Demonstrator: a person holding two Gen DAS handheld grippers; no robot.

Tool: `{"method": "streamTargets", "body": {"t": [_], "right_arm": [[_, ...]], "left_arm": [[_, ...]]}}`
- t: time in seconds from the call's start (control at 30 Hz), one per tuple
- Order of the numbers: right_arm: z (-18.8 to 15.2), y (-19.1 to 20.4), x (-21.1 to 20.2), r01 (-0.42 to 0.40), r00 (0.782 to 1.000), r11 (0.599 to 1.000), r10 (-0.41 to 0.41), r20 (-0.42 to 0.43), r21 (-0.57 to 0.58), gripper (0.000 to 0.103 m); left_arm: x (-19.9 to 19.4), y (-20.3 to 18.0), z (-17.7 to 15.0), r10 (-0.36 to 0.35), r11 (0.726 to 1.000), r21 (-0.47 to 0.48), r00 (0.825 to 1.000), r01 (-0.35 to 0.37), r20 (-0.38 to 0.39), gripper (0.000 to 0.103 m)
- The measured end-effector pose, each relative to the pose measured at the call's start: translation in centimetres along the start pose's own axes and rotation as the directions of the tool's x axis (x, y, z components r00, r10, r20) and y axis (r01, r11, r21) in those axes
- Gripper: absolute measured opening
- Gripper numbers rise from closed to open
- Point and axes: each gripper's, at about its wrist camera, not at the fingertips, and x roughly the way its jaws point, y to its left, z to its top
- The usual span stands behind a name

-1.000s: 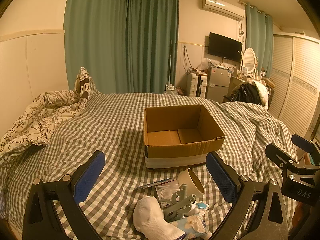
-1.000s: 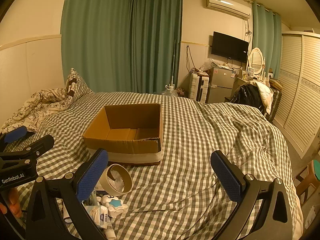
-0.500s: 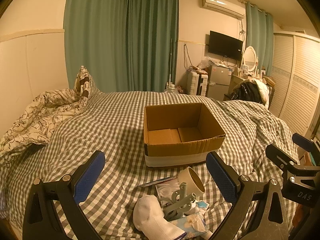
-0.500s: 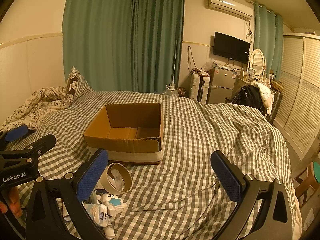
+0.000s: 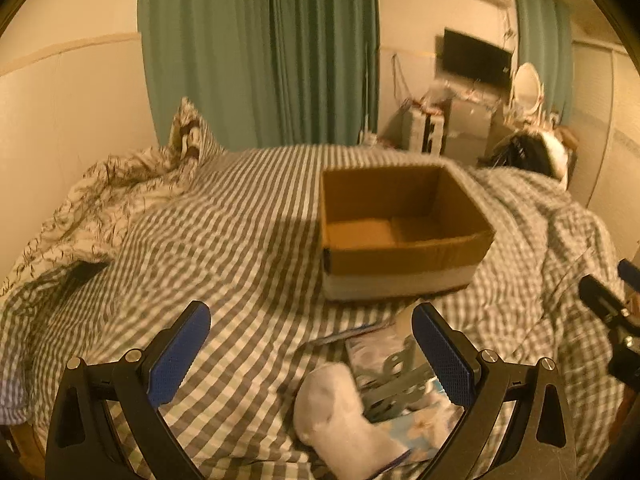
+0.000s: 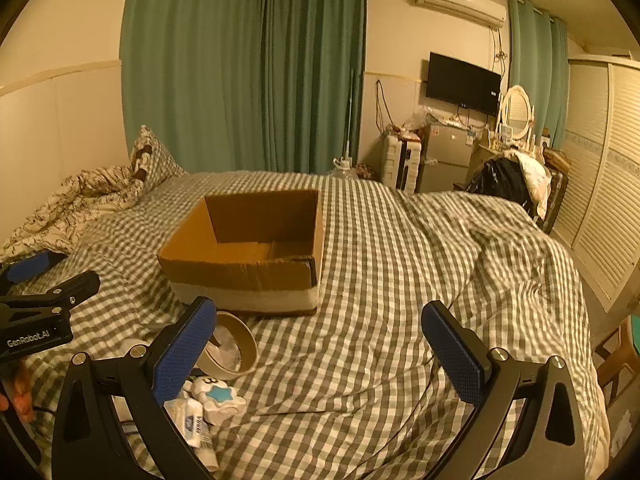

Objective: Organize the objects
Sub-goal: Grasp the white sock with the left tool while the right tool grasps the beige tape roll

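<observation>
Here, left gripper point(image 5: 306, 350) jaws wide apart, empty; right gripper point(image 6: 318, 344) same. "GenRobot.AI" readable lower left, right view. Cardboard box point(image 6: 248, 252) mid-frame.

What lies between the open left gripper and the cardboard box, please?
In the left wrist view, bare checked bedspread separates the left gripper from the cardboard box, with the clutter pile's top edge near the right finger.

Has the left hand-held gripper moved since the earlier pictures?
Yes. The left hand-held gripper has swung left: in its own view the box and the curtain now sit further right.
</observation>
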Motion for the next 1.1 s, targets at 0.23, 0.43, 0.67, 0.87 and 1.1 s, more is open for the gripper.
{"method": "streamTargets", "body": {"t": [0.23,0.43,0.67,0.87,1.1], "right_arm": [[-1.8,-0.8,3.4,-0.004,0.997,1.0,0.005,-0.081,0.011,0.103],[-3.2,-0.4,5.7,-0.026,0.99,1.0,0.025,-0.139,-0.001,0.103],[-4.5,2.2,8.3,-0.114,0.972,0.992,0.102,-0.212,-0.049,0.103],[-4.8,5.7,10.3,-0.149,0.965,0.975,0.106,-0.24,-0.168,0.103],[-6.3,8.5,13.1,-0.253,0.926,0.941,0.167,-0.34,-0.225,0.086]], "left_arm": [[4.8,-0.4,-3.4,-0.011,1.0,0.012,0.985,0.014,-0.171,0.1],[8.7,-1.5,-6.6,-0.014,0.997,0.073,0.953,0.037,-0.304,0.082],[9.7,-1.8,-7.6,-0.087,0.988,0.092,0.941,0.124,-0.326,0.048],[7.0,0.3,-4.4,-0.114,0.989,0.067,0.971,0.13,-0.209,0.047],[6.6,2.9,-3.1,-0.086,0.995,0.04,0.983,0.094,-0.162,0.047]]}}
